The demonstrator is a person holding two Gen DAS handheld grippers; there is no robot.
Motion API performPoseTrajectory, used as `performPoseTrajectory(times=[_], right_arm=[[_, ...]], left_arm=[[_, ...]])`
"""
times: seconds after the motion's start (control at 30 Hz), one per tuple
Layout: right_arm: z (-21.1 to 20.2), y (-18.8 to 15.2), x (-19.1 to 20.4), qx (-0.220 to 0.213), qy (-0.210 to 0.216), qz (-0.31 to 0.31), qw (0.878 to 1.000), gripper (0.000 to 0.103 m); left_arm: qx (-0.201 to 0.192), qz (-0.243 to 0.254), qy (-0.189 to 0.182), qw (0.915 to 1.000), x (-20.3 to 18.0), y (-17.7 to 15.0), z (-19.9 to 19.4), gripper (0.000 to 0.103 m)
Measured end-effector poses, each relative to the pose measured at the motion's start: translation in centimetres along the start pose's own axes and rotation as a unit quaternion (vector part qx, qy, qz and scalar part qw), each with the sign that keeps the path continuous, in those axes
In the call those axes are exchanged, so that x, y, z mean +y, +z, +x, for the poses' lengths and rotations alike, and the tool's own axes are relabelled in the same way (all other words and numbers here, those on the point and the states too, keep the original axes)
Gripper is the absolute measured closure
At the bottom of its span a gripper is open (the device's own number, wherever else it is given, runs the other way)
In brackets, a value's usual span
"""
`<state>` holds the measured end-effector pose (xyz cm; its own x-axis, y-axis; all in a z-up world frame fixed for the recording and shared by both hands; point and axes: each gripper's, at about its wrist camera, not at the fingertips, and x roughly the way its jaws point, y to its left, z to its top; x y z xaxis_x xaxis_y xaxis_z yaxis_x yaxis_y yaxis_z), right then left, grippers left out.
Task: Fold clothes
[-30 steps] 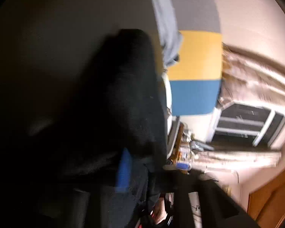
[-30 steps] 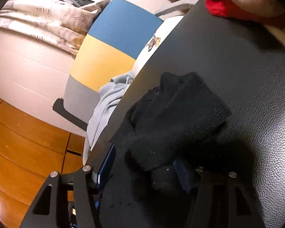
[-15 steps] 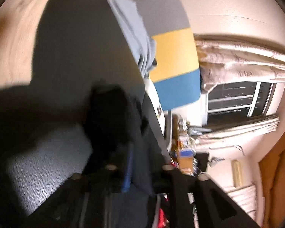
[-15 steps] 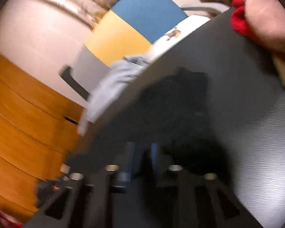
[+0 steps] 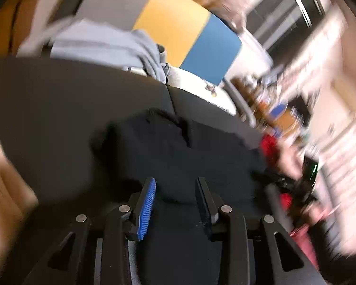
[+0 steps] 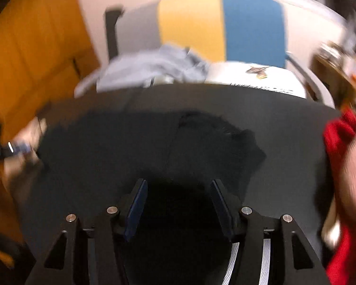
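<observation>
A black knit garment lies bunched on the black table. My left gripper is open, its fingers spread just short of the garment's near edge. In the right wrist view the same garment lies ahead of my right gripper, which is open and empty over the table. Both views are blurred by motion.
A chair with grey, yellow and blue back stands behind the table, with a light grey garment on its seat. A person's arm in a red sleeve is at the right. Orange wood panels are at the left.
Both grippers have swung round to level views and opened. The right gripper has let go of the black garment, which now lies on the table ahead of both.
</observation>
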<state>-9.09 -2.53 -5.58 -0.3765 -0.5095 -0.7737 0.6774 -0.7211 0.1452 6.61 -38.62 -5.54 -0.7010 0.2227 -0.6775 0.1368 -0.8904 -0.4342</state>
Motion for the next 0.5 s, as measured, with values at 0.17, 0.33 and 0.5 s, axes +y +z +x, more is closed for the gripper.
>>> performPoseTrajectory(times=[0.17, 0.33, 0.5], right_arm=[[3.4, 0.1, -1.0, 0.067, 0.001, -0.026, 0.997, 0.045], [3.3, 0.3, -1.3, 0.081, 0.002, -0.034, 0.996, 0.073], [3.2, 0.6, -0.5, 0.084, -0.009, -0.061, 0.995, 0.089]], left_arm=[[0.045, 0.1, 0.014, 0.9938, 0.4, 3.2, 2.1, 0.056], [0.074, 0.177, 0.002, 0.9815, -0.6, 5.5, 4.8, 0.055], [0.15, 0.257, -0.009, 0.9547, -2.1, 5.3, 8.9, 0.054]])
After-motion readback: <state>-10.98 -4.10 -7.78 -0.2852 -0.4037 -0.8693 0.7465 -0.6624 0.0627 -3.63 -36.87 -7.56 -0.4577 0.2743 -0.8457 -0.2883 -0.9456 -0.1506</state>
